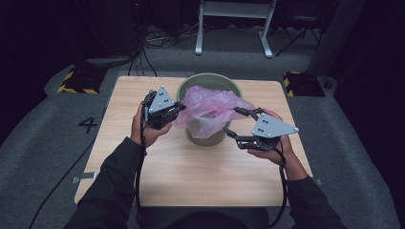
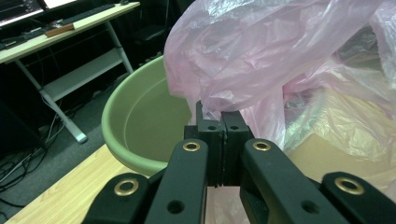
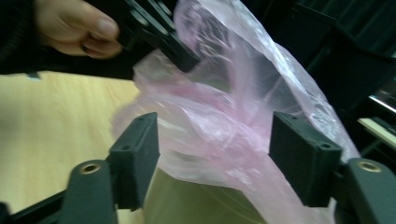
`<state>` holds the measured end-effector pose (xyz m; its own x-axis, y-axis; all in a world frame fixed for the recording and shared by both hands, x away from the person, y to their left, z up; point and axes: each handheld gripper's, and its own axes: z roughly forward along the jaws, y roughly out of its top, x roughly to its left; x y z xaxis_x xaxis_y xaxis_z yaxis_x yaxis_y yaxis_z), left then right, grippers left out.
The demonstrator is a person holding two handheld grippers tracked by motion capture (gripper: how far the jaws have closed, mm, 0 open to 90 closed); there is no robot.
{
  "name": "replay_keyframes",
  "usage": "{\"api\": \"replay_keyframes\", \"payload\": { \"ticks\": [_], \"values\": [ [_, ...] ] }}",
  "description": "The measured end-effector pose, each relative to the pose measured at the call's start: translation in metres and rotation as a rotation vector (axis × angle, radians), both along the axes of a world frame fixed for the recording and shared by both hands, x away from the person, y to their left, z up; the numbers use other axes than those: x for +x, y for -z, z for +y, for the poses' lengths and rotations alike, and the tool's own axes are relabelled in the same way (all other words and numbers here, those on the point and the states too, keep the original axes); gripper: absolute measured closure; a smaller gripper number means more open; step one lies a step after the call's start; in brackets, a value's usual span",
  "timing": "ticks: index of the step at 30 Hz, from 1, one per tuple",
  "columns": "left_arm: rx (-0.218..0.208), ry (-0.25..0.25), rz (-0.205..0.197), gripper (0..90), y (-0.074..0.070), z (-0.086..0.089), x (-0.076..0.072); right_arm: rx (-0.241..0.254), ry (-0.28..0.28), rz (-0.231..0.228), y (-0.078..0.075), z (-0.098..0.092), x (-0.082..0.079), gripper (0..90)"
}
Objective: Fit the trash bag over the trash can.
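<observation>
A pale green bin stands at the middle back of the wooden table. A thin pink plastic bag is draped over its mouth and down its front. My left gripper is at the bin's left rim, shut on a bunched edge of the bag just above the green rim. My right gripper is at the bin's right side with its jaws wide apart. In the right gripper view the bag lies between and beyond its fingers, with neither pad pressing on it.
A white desk frame stands on the floor behind the table, with cables beside it. Yellow-and-black striped blocks sit at the table's two far corners. Grey carpet surrounds the table. A desk with equipment is off to the side.
</observation>
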<state>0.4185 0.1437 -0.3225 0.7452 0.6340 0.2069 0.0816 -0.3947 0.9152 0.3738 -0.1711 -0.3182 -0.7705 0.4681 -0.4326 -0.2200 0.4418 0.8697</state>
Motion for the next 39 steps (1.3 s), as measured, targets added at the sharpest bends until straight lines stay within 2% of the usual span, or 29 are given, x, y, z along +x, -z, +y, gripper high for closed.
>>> {"api": "replay_keyframes", "payload": {
  "ticks": [3, 6, 7, 8, 13, 17, 20, 22, 24, 27, 33, 37, 39],
  "values": [
    [0.0, 0.006, 0.001, 89.4, -0.001, -0.001, 0.001, -0.031, 0.019, 0.022, -0.001, 0.003, 0.009, 26.7],
    [-0.004, 0.007, 0.005, 89.3, -0.001, -0.001, 0.003, -0.033, 0.04, 0.048, 0.0, 0.005, 0.019, 27.9],
    [-0.004, 0.007, 0.006, 89.3, -0.001, -0.001, 0.004, -0.029, 0.039, 0.058, 0.0, 0.006, 0.021, 31.9],
    [-0.008, 0.006, 0.01, 89.3, -0.001, 0.0, 0.005, -0.029, 0.027, 0.079, 0.001, 0.006, 0.024, 39.7],
    [-0.018, -0.004, 0.019, 89.3, -0.001, 0.003, 0.011, -0.04, 0.001, 0.11, 0.005, 0.005, 0.03, 73.3],
    [-0.025, -0.03, 0.032, 89.3, -0.001, 0.009, 0.02, -0.049, -0.027, 0.133, 0.008, 0.002, 0.032, 88.9],
    [-0.024, -0.068, 0.044, 89.3, -0.001, 0.015, 0.031, -0.067, -0.069, 0.146, 0.014, -0.002, 0.03, 90.0],
    [-0.031, -0.094, 0.06, 89.4, -0.001, 0.02, 0.04, -0.087, -0.076, 0.161, 0.019, -0.005, 0.029, 90.0],
    [-0.027, -0.122, 0.065, 89.4, -0.001, 0.023, 0.047, -0.1, -0.1, 0.184, 0.025, -0.008, 0.031, 90.0],
    [-0.008, -0.159, 0.09, 89.4, 0.002, 0.026, 0.063, -0.126, -0.107, 0.208, 0.034, -0.011, 0.033, 90.0],
    [0.006, -0.206, 0.126, 89.4, 0.012, 0.025, 0.088, -0.156, -0.089, 0.234, 0.048, -0.018, 0.04, 89.9],
    [-0.009, -0.214, 0.133, 89.4, 0.017, 0.025, 0.099, -0.168, -0.071, 0.245, 0.055, -0.025, 0.044, 89.4],
    [-0.008, -0.214, 0.133, 89.4, 0.019, 0.024, 0.101, -0.171, -0.056, 0.245, 0.058, -0.028, 0.045, 82.9]
  ]
}}
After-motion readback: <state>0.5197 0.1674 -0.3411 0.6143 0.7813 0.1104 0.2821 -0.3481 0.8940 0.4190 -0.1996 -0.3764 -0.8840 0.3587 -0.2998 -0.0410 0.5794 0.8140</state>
